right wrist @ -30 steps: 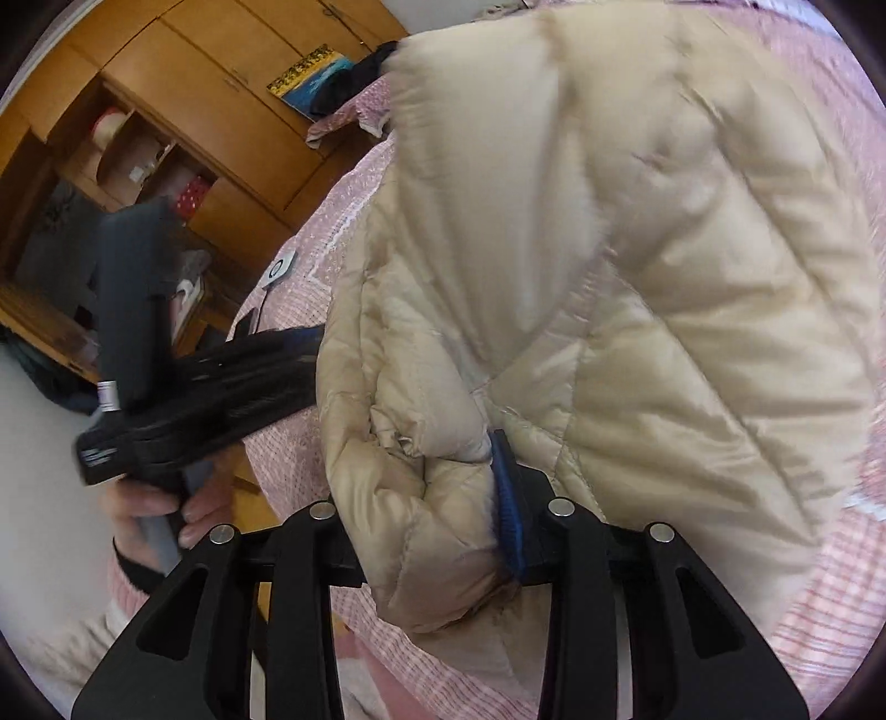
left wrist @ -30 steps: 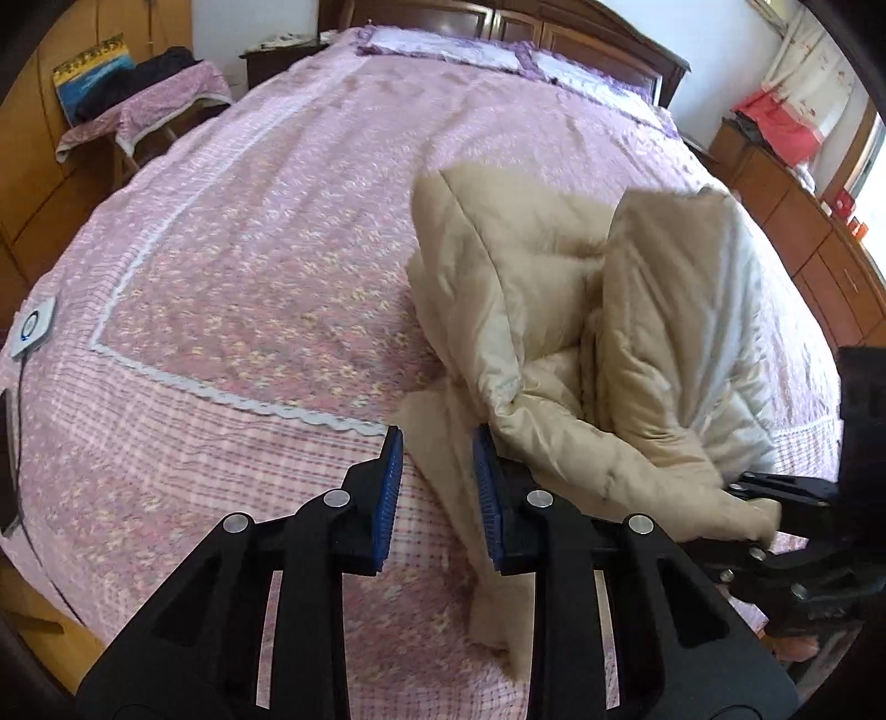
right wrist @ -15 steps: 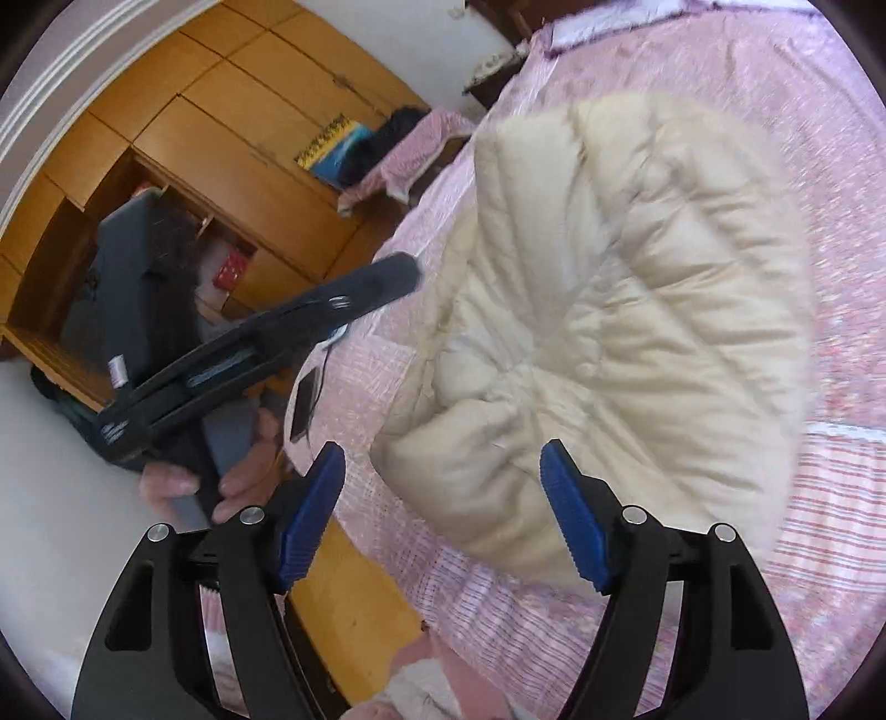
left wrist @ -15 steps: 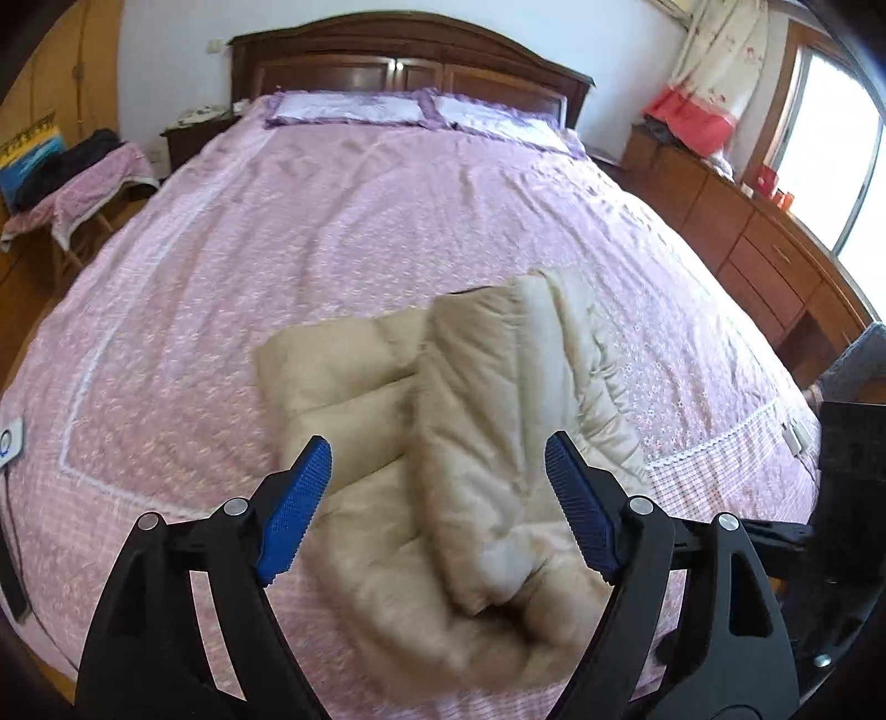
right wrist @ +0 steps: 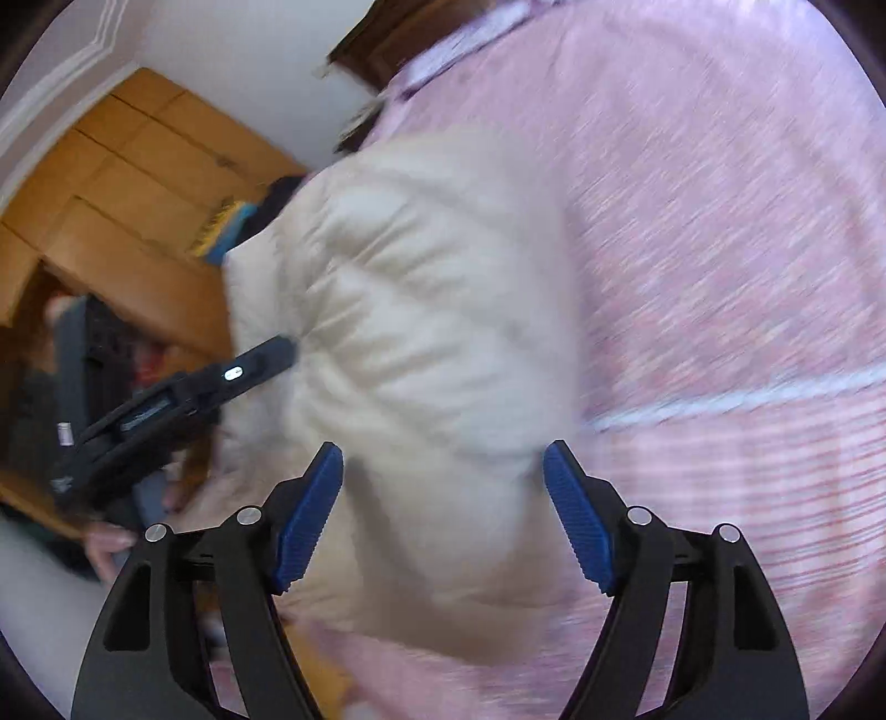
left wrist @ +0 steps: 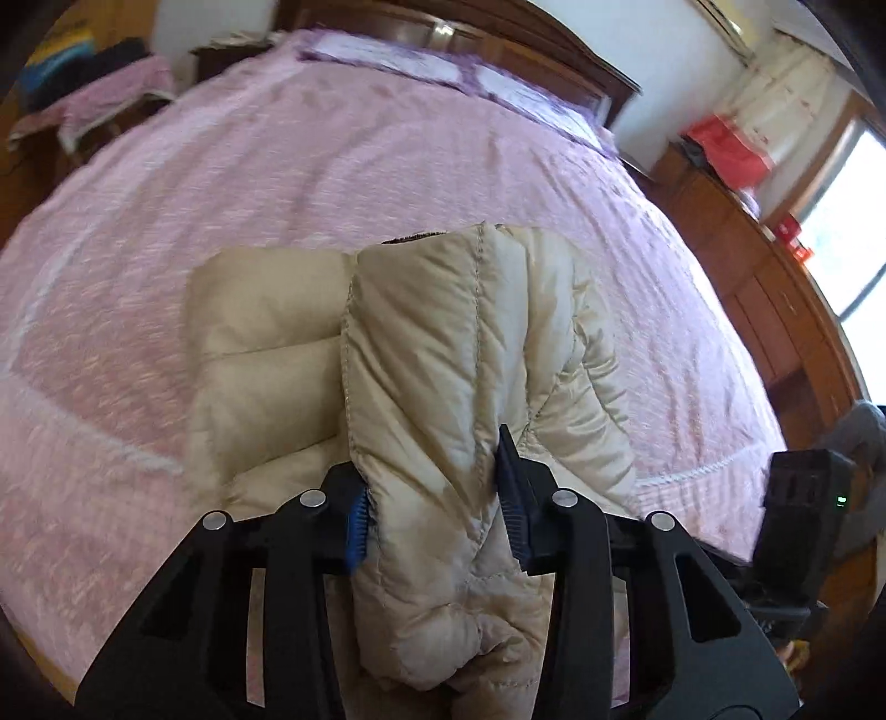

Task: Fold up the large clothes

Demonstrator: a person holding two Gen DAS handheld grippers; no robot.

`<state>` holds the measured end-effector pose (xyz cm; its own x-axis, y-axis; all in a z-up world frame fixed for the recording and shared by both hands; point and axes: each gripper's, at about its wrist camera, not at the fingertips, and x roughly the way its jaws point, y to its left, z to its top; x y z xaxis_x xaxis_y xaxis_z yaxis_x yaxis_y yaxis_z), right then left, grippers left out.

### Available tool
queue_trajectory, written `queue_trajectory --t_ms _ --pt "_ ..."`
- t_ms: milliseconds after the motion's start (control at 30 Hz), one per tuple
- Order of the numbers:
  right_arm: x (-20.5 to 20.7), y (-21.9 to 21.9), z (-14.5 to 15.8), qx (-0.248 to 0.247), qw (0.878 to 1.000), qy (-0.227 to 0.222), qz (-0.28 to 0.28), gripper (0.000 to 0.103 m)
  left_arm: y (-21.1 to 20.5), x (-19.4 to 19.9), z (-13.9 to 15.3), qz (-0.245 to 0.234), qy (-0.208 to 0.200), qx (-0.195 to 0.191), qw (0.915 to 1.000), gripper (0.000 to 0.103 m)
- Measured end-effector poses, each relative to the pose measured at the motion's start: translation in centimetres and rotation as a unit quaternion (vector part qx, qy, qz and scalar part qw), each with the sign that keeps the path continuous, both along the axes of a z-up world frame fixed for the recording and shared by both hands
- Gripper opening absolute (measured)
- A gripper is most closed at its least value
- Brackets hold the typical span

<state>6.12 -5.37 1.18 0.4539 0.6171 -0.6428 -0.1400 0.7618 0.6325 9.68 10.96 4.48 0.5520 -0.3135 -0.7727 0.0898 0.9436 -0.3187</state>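
Beige puffer jacket (left wrist: 443, 354), no legible label.

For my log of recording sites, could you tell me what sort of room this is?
Most likely a home bedroom: a large bed with a pink cover and a dark wooden headboard, pillows at its head, and a wooden wardrobe along the wall.

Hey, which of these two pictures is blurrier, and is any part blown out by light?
Right wrist view is blurrier: the bedspread and jacket smear. Left wrist view shows sharp jacket stitching near the left gripper, a streaked bedspread, and a window overexposed to white.
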Motion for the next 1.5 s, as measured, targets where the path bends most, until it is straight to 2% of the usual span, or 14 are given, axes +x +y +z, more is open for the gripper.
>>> queue_trajectory --t_ms 100,167,233,367,533,667,800,967,1133,1200,1300,1333,1400,1500 --pt "-0.3 2.3 0.8 -0.031 0.999 -0.022 0.030 0.077 1.9 -1.9 -0.3 0.032 -0.008 0.023 0.9992 0.044" --pt "-0.4 3.3 1.0 -0.050 0.997 -0.030 0.047 0.077 3.1 -2.7 -0.8 0.060 -0.004 0.048 0.9970 0.060" --pt "-0.6 5.4 1.0 -0.072 0.995 -0.041 0.063 0.077 4.1 -3.1 -1.3 0.081 0.000 0.067 0.9945 0.068" --pt "0.0 7.8 0.6 -0.087 0.991 -0.052 0.091 0.079 6.2 -3.2 -3.3 0.110 0.025 0.057 0.9920 0.076" --pt "0.4 7.4 1.2 -0.071 0.992 -0.052 0.095 0.079 7.0 -3.8 -4.9 0.121 0.030 0.047 0.9911 0.081" --pt "1.3 6.4 1.3 -0.096 0.991 -0.054 0.079 0.085 8.0 -4.2 -6.3 0.130 0.043 0.027 0.9902 0.083" --pt "3.0 5.5 0.0 -0.108 0.991 -0.035 0.070 0.085 9.3 -4.8 -7.7 0.143 0.058 0.007 0.9880 0.083" --pt "5.7 5.7 -2.6 -0.063 0.993 -0.003 0.104 0.094 10.7 -5.3 -8.8 0.157 0.066 -0.013 0.9854 0.084" --pt "7.3 6.3 -4.3 -0.022 0.992 0.023 0.123 0.096 11.2 -5.7 -9.4 0.165 0.069 -0.024 0.9835 0.085" --pt "7.6 6.6 -4.7 -0.006 0.991 0.030 0.132 0.096 11.8 -5.8 -10.0 0.168 0.081 -0.064 0.9804 0.084" --pt "8.2 7.4 -5.1 0.020 0.988 0.043 0.147 0.096 12.5 -5.8 -10.8 0.155 0.089 -0.144 0.9732 0.070" --pt "8.2 7.5 -5.0 0.025 0.987 0.044 0.150 0.096 12.6 -5.7 -11.1 0.145 0.089 -0.172 0.9702 0.061" --pt "8.5 7.6 -5.1 0.043 0.986 0.045 0.157 0.095 12.4 -5.5 -11.2 0.128 0.080 -0.197 0.9688 0.053" --pt "8.4 7.1 -4.4 0.071 0.982 0.027 0.170 0.081 11.4 -4.8 -10.7 0.096 0.063 -0.220 0.9686 0.045"
